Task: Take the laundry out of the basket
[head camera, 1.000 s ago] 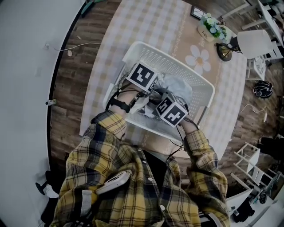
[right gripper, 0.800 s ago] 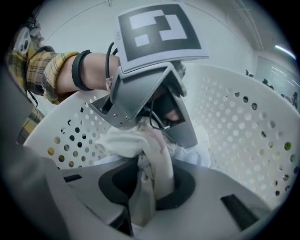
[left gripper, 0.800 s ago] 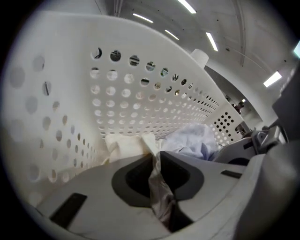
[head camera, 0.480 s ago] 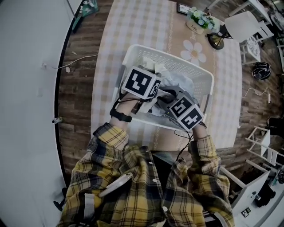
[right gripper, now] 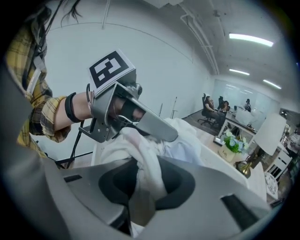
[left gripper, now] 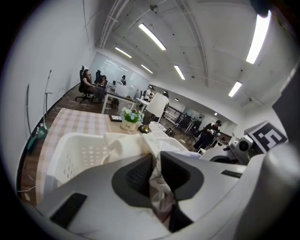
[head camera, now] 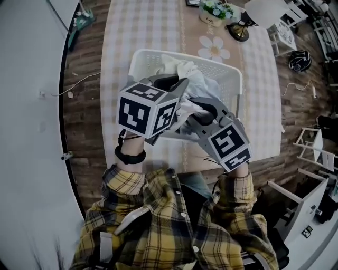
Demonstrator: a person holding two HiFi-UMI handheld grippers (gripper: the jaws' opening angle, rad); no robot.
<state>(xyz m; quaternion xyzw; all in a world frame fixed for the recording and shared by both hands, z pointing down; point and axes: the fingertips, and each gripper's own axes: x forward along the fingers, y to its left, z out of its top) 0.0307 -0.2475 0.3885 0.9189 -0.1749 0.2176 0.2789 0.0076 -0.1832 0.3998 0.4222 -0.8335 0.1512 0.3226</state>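
Since 1 second ago, the left gripper [left gripper: 152, 161] and right gripper [right gripper: 140, 176] have risen above the basket [head camera: 142, 58], fingers [left gripper: 133, 173] of each clamped on white laundry [head camera: 198, 84], lifting it partly out.

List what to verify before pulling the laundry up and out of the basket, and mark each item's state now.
1. left gripper jaws clamped on the laundry: ok, a fold is pinched between them.
2. right gripper jaws clamped on the laundry: ok, white cloth fills the gap.
3. Both grippers on the same piece: cannot tell.
4. Laundry clear of the basket: not ok, most of it hangs inside.
5. Basket seated on the table: ok.
6. flower pot out of the way: ok, at the table's far end, apart from the basket.
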